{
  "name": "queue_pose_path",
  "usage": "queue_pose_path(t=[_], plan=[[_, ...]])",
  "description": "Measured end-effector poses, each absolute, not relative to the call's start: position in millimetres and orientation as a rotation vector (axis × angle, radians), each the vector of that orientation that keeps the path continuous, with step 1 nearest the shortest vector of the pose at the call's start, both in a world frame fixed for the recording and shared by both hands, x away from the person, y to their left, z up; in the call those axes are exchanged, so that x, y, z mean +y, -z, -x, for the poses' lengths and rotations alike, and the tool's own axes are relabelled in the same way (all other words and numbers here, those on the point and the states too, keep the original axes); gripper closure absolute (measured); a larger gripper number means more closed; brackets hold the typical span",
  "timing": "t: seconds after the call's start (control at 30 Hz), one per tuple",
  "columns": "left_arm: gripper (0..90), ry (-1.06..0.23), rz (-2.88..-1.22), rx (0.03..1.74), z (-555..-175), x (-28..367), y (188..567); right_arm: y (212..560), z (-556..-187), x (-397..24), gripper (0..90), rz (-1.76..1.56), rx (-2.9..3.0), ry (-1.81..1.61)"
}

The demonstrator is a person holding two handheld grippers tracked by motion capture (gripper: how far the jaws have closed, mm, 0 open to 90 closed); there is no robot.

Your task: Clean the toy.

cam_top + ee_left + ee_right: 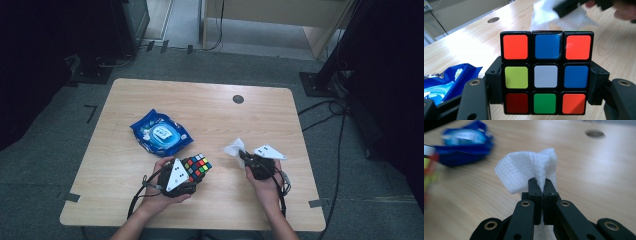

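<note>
So at that point I had the left gripper (192,172) clamped on the multicoloured plastic puzzle cube (197,167), jaws pressing its two opposite sides around the middle layer. In the left gripper view the cube (546,72) was square-on to the camera: orange, blue, orange across the top row, lime, white, blue in the middle, dark red, green, orange along the bottom. It sat just above the light wooden table (150,200), near the front edge and a bit left of centre.

The right gripper (243,155) had its jaws pinched tight on a crumpled white paper wipe (234,148). From the right gripper view the wipe (529,170) bunched up and fanned out above the jaw tips, with a bit more of it hanging below between the arms. That one was right of centre, also toward the front edge, clearly apart from the cube.

The blue plastic wet-wipe pack (161,133) with a white flap lay flat on the table behind the cube, left of the middle. There was a small dark round hole (238,99) near the back edge too.
</note>
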State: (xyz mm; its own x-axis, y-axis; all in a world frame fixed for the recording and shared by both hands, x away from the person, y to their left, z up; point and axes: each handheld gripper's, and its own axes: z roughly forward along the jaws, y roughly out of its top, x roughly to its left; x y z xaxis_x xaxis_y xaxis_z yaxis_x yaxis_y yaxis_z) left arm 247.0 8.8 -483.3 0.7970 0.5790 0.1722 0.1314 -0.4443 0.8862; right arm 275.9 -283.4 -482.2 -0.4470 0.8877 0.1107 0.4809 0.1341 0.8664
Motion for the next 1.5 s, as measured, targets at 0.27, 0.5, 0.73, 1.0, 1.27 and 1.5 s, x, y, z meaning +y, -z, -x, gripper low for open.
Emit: queue_pose_path(t=[0.27,0.5,0.73,1.0,1.27,1.5], plan=[[33.7,-0.563,-1.988,0.517,-244,6,482,453,-241,-231,88.9,-0.819,2.122,-1.404],[33.7,-0.552,-1.996,0.494,-242,4,483,449,-219,-199,88.8,-0.603,2.129,-1.391],[33.8,-0.520,-1.986,0.435,-236,-2,481,444,-219,-197,87.4,-0.656,2.099,-1.507],[33.8,-0.517,-1.965,0.448,-236,0,478,453,-232,-211,87.7,-0.843,2.062,-1.451],[33.8,-0.514,-1.942,0.520,-243,9,475,448,-226,-210,88.7,-0.844,2.085,-1.501],[33.8,-0.502,-1.951,0.470,-236,-1,476,435,-211,-191,88.7,-0.748,2.098,-1.568]])
